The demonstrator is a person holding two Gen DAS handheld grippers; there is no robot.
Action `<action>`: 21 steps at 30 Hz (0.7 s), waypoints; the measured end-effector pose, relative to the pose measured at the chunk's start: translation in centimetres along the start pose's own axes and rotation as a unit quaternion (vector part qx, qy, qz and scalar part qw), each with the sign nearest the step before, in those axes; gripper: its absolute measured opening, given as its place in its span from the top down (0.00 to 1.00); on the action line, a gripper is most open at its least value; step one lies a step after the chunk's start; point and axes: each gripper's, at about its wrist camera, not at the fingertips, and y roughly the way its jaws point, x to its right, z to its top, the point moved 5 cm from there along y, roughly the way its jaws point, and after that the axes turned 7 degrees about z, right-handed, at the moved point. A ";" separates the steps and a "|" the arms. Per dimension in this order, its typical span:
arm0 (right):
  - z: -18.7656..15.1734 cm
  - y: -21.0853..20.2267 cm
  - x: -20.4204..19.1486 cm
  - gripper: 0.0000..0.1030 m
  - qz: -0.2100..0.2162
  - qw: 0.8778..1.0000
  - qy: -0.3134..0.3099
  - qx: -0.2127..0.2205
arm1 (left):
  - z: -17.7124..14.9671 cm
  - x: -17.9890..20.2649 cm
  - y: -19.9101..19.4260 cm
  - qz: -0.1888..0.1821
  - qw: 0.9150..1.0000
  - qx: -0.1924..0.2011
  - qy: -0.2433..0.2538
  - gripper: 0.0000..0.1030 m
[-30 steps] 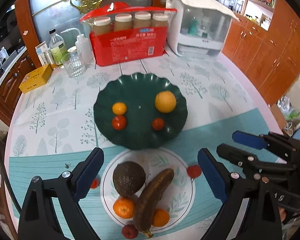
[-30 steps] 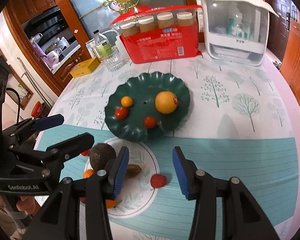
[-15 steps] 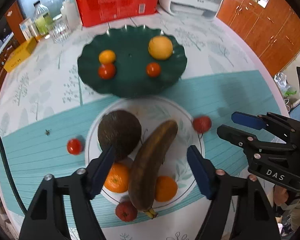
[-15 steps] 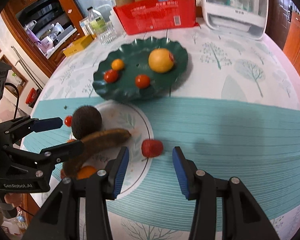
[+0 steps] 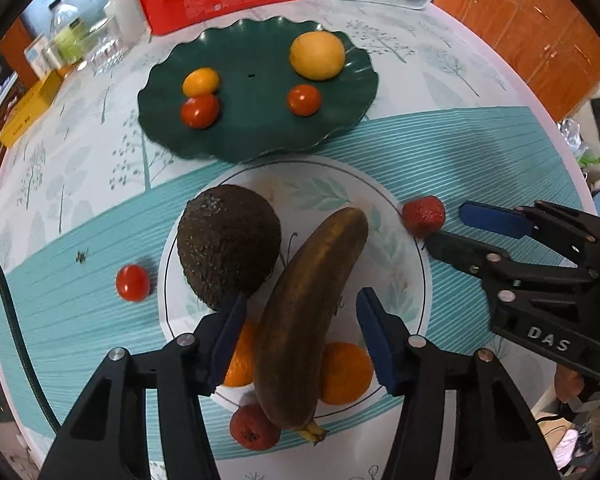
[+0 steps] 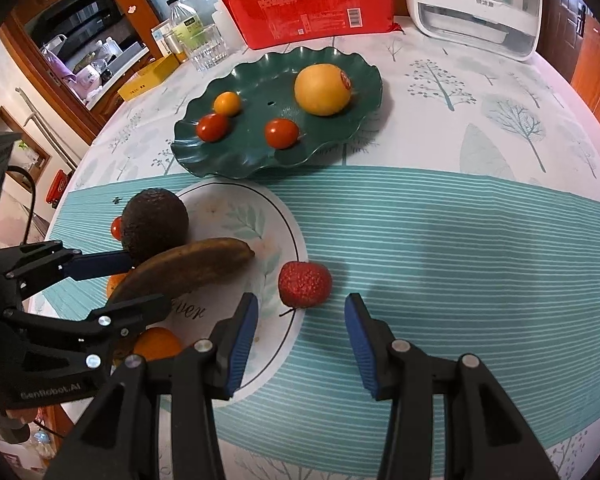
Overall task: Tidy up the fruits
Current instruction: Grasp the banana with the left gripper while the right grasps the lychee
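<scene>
Both tools have dropped close: the left gripper [image 5: 300,336] is closing around the banana [image 5: 308,320] without pressing yet, the half-open right gripper [image 6: 302,344] straddles the lychee [image 6: 305,283], so 2 pickups look imminent.

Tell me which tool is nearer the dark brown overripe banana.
Left. The left tool straddles the dark brown overripe banana, jaws closing around it. The right tool hangs beside the white plate, off the banana's tip.

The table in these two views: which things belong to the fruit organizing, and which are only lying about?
Belong to the job:
- green plate
- white plate
- banana, between the closing left gripper
- avocado
- lychee, ahead of the right gripper
- cherry tomato

Lying about:
- red paper-cup pack
- drinking glass
- yellow box
- white appliance
</scene>
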 end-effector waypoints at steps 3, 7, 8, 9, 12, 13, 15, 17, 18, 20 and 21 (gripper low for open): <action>0.1 0.5 0.2 0.56 -0.004 1.000 0.002 -0.004 | 0.2 0.7 0.1 0.010 1.000 0.004 0.019 0.47; 0.4 1.3 0.2 0.56 -0.014 1.000 -0.001 -0.006 | 0.1 1.8 0.6 0.047 0.997 -0.006 0.055 0.56; 0.5 1.5 0.2 0.58 -0.016 1.000 -0.002 -0.006 | 0.0 2.0 0.7 0.054 0.997 -0.005 0.062 0.56; 0.5 1.8 0.2 0.61 -0.016 1.000 -0.003 -0.008 | -0.1 2.1 0.7 0.061 0.996 -0.004 0.068 0.57; 0.6 2.2 0.2 0.69 -0.016 1.000 -0.004 -0.011 | -0.2 2.3 0.8 0.077 0.994 -0.007 0.076 0.60; 0.7 2.2 0.1 0.69 -0.018 1.000 -0.006 -0.008 | -0.3 2.5 0.8 0.085 0.993 -0.010 0.079 0.62; 0.7 2.2 0.0 0.69 -0.022 1.000 -0.009 -0.006 | -0.4 2.6 1.0 0.093 0.992 -0.016 0.081 0.64; 0.6 2.2 -0.1 0.69 -0.023 1.000 -0.011 -0.005 | -0.6 2.7 1.1 0.097 0.992 -0.024 0.078 0.65; 0.6 2.2 -0.1 0.69 -0.023 1.000 -0.011 -0.005 | -0.6 2.7 1.3 0.096 0.992 -0.028 0.076 0.65; 0.6 2.2 -0.1 0.70 -0.022 1.000 -0.011 -0.005 | -0.9 2.6 1.9 0.095 0.992 -0.043 0.072 0.66; 0.6 2.3 -0.1 0.70 -0.022 1.000 -0.010 -0.005 | -1.0 2.6 2.3 0.094 0.992 -0.051 0.069 0.66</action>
